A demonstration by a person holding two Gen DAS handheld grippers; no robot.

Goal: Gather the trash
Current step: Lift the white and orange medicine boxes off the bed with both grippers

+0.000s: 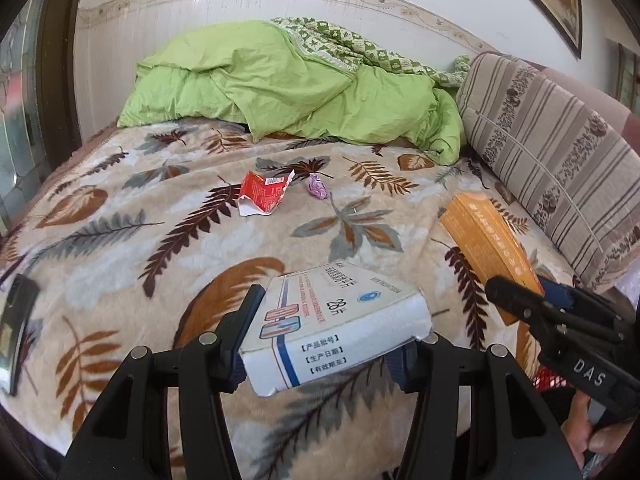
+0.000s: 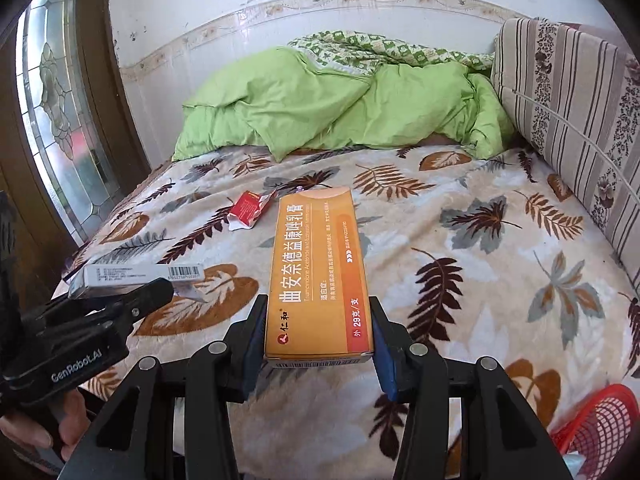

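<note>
Tools are both pinching boxes over the bed [image 1: 120, 216]: left tool [image 1: 326, 334] gripping white box [image 1: 336, 320], right tool [image 2: 318, 334] gripping orange box [image 2: 318, 272].

The left gripper [image 1: 324, 344] holds the flat box [image 1: 336, 320] between its fingers, above the near part of the blanket [image 1: 120, 216]. To its right, the right gripper [image 2: 318, 336] holds the long box [image 2: 320, 272] above the same blanket. Farther on the blanket lies the torn wrapper [image 1: 262, 194], and the small crumpled wrapper [image 1: 317, 186] is just to its right. Behind them the duvet [image 1: 280, 80] lies against the wall. The cushion [image 1: 552, 160] stands along the right side. The basket [image 2: 600, 424] is at the near right.
</note>
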